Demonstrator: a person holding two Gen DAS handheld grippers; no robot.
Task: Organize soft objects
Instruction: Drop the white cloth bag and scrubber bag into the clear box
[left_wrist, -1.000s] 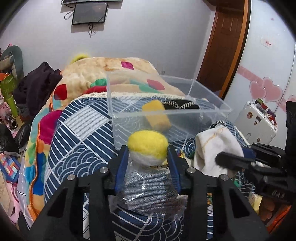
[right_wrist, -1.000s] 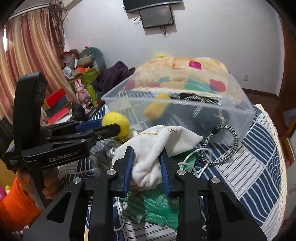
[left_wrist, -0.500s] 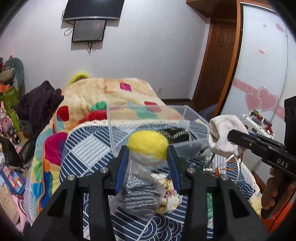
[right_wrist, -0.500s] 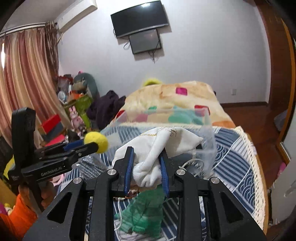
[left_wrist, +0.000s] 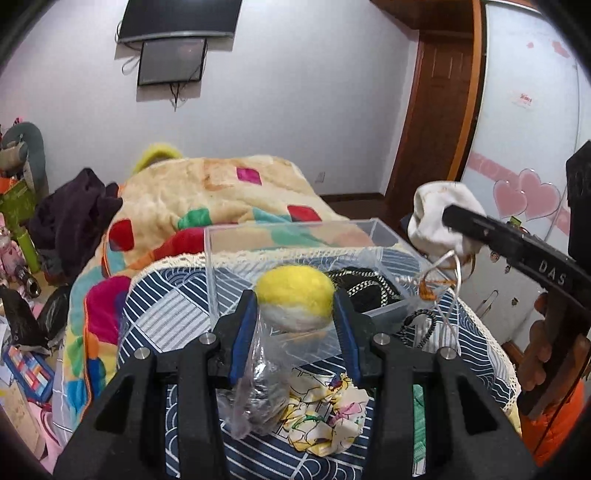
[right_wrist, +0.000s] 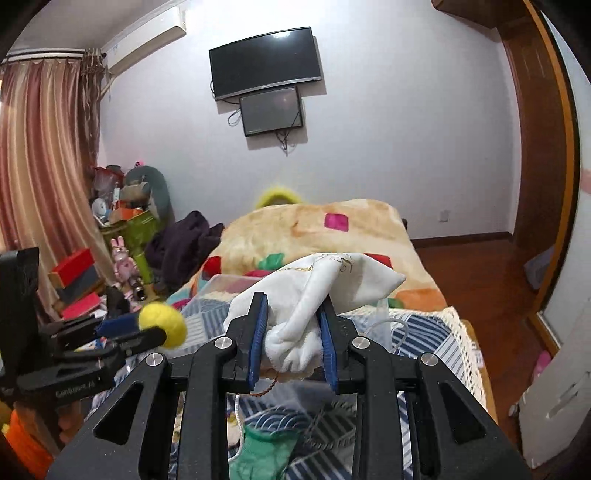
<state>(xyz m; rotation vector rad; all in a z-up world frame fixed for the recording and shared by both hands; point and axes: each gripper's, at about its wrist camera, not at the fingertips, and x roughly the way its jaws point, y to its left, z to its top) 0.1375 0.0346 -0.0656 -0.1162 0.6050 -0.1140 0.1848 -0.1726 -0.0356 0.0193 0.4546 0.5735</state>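
Observation:
My left gripper (left_wrist: 295, 306) is shut on a yellow-and-white felt ball (left_wrist: 295, 297), with a clear plastic bag (left_wrist: 258, 387) of grey stuff hanging below it. It is held above the bed, in front of the clear plastic box (left_wrist: 295, 236). My right gripper (right_wrist: 291, 325) is shut on a white cloth pouch (right_wrist: 314, 291), raised high; thin cords dangle from it. In the left wrist view the pouch (left_wrist: 439, 218) hangs to the right of the box. Black-and-white cords (left_wrist: 365, 284) lie in the box.
A floral cloth (left_wrist: 325, 417) and a green knit piece (right_wrist: 258, 458) lie on the blue patterned bedspread (left_wrist: 166, 317). A beige quilt (left_wrist: 207, 192) with coloured squares lies behind the box. Clutter stands at the left, a white cabinet (right_wrist: 554, 398) at the right.
Both grippers have risen with their loads. The box now sits lower and farther in both views. The pouch has lifted clear of the bed, its cords trailing.

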